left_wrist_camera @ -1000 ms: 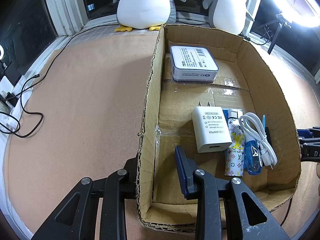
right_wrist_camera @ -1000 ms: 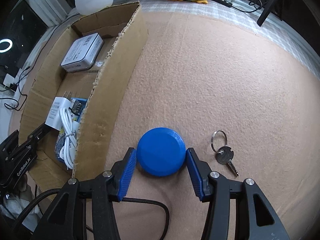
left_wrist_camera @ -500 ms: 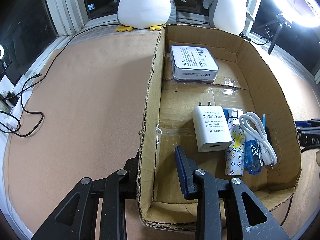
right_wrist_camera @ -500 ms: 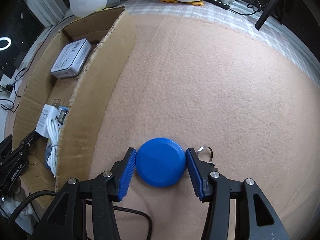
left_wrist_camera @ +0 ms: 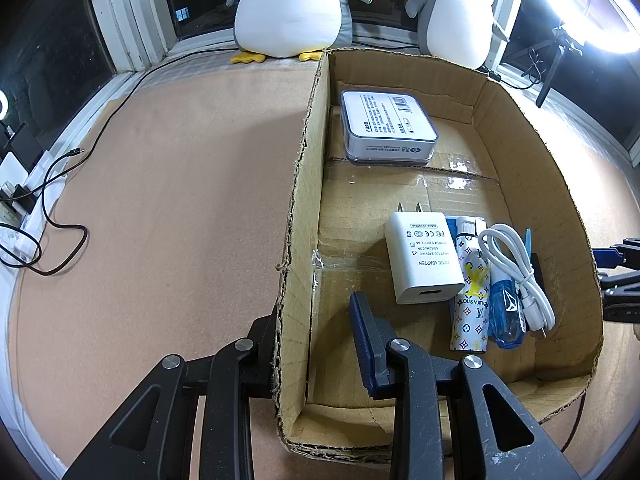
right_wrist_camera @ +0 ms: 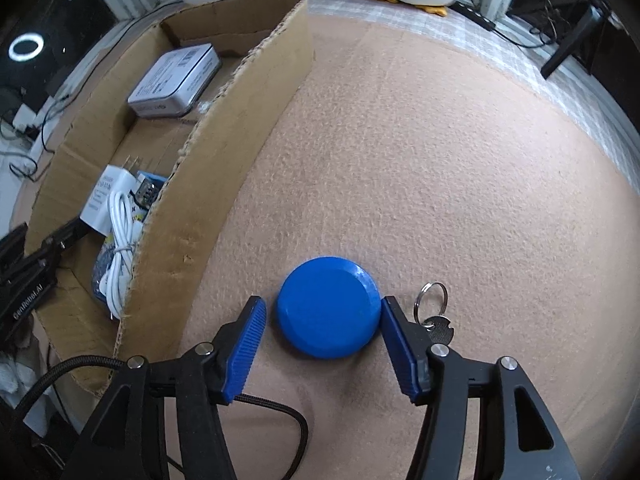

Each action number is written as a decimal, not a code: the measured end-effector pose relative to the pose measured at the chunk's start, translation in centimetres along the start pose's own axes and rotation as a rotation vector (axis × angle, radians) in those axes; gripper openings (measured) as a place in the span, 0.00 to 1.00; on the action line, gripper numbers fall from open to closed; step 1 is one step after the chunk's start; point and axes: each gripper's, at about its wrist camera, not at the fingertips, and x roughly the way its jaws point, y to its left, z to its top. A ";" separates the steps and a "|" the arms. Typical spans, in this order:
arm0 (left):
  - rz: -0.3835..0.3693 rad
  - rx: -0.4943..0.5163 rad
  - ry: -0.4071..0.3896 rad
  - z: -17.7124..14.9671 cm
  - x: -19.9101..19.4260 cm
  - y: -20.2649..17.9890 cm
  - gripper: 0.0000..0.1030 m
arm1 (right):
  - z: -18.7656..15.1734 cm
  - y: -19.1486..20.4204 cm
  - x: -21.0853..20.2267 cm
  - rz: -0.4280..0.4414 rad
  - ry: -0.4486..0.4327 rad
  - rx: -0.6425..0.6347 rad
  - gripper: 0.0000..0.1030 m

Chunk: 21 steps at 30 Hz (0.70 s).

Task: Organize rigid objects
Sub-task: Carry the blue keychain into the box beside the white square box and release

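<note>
Shallow corrugated cardboard box (left_wrist_camera: 516,148), ragged-edged, its floor crossed by glossy clear tape, resting on a tan, felt-like table cover (right_wrist_camera: 440,152); taken here as the landmark. Inside the box, at its far end: a flat rounded-corner case (left_wrist_camera: 387,128), white label on top, grey sides. Inside, at the near end, packed side by side: a white AC/DC adapter (left_wrist_camera: 422,256), a smooth block with two metal prongs; a slim cylindrical lighter (left_wrist_camera: 472,292) with a monogram print; a translucent blue object (left_wrist_camera: 507,312), type unclear; a coiled white cable (left_wrist_camera: 516,268) lying across it.

Outside the box, to its right on the cover: a blue disc (right_wrist_camera: 329,312), round, smooth, bevelled at the rim; just right of the disc, a metal key on a split ring (right_wrist_camera: 434,312), partly hidden behind a finger.

Right gripper (right_wrist_camera: 323,340): low over the cover, ribbed blue pads either side of the disc; jaws spread a little wider than the disc, a gap visible at the left pad, contact at the right pad unclear; nothing lifted.

Left gripper (left_wrist_camera: 316,344): astride the box's left wall, one finger outside, one blue finger (left_wrist_camera: 366,340) inside; jaws parted, gripping nothing visible.

Beyond the box: two plush penguins (left_wrist_camera: 292,4) by the window.
</note>
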 end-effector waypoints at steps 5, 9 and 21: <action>-0.001 0.000 0.001 0.0 0.0 0.0 0.31 | -0.4 0.7 0.1 -0.012 -0.004 0.001 0.52; -0.001 -0.001 0.001 0.0 0.0 0.0 0.31 | -0.5 0.1 -0.1 -0.026 -0.010 0.007 0.45; -0.001 -0.001 0.001 0.0 0.0 0.0 0.31 | -0.7 -3.4 -6.2 0.117 -0.130 0.172 0.45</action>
